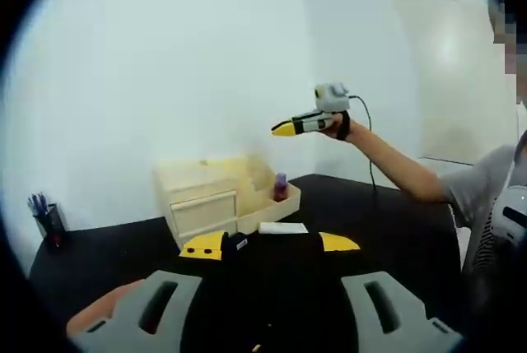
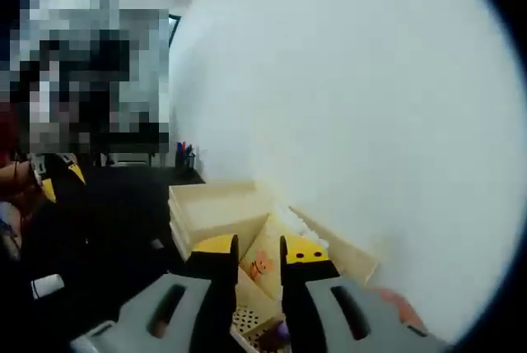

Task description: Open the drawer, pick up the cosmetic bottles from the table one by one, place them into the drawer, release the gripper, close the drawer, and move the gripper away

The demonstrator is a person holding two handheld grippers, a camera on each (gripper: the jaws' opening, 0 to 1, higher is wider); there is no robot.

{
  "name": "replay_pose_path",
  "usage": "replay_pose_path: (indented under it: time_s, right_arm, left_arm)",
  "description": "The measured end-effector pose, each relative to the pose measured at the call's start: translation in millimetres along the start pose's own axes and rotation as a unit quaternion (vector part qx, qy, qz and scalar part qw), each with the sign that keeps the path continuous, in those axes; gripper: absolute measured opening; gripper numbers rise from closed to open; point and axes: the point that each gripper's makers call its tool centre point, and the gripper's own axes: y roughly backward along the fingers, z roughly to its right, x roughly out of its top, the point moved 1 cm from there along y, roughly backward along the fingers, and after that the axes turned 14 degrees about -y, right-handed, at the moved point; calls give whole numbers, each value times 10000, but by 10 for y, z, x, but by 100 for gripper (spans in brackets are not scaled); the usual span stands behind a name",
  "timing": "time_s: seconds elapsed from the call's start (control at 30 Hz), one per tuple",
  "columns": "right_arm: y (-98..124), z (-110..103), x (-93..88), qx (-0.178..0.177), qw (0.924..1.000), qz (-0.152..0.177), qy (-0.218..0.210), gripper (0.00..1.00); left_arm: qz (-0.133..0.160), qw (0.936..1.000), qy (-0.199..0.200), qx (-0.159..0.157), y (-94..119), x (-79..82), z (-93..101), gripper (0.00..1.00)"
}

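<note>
My left claw (image 1: 270, 243) hangs low over the black surface (image 1: 387, 221), jaws spread wide apart. My right claw (image 2: 259, 256), jaws nearly together on nothing, is raised above the wooden drawer unit (image 1: 202, 198); a purple cosmetic bottle (image 1: 281, 184) stands in the organiser's side compartment.

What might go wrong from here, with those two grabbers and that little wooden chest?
The drawers of the wooden chest look closed, so a bottle brought now would have nowhere to go. The white item lies flat on the black table near the open left gripper; a clumsy pinch might push it away. The right gripper hangs above the chest; dropping carelessly, it might knock the purple bottle in the side tray.
</note>
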Motion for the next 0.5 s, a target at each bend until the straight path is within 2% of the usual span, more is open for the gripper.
replay_pose_path:
  time_s: [0.33,0.5]
  right_arm:
    - [496,-231,60,-95,9997,-70,201,18]
    - [726,-404,11,-49,9992,-156,366,20]
  left_arm:
    - [185,9998,-53,31,135,206,241,37]
    - [290,9995,-23,90,150,297,335,37]
